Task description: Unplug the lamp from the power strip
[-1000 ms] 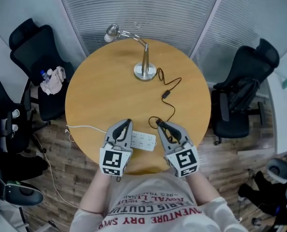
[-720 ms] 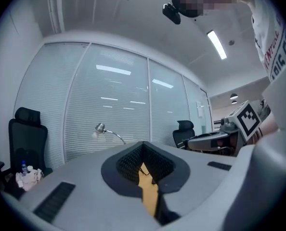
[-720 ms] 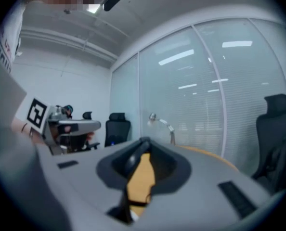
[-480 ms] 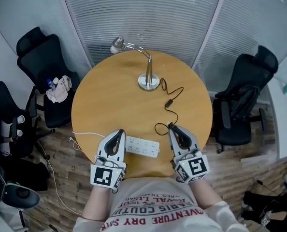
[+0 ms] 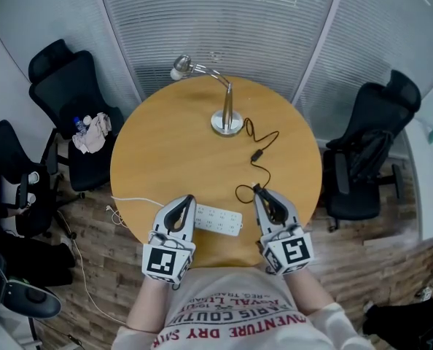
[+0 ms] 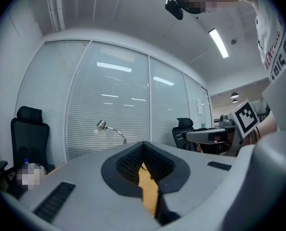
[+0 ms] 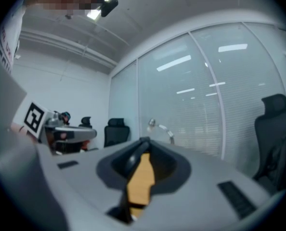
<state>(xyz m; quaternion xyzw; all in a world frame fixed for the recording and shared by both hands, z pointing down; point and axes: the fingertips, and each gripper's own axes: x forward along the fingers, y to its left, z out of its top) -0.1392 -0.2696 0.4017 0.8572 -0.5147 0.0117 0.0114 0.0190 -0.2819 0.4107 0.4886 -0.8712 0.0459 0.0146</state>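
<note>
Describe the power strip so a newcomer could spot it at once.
Find the round wooden table, then its near edge. Between the grey left gripper and the grey right gripper, shut on a black plug, lies the white oblong plastic power strip. It is the only flat white bar on the table; the silver desk lamp stands at the far side.

Shirt [image 5: 231, 319]: red print, upside down, partly legible: "COUTU", "VENTURE", "DRY".
</note>
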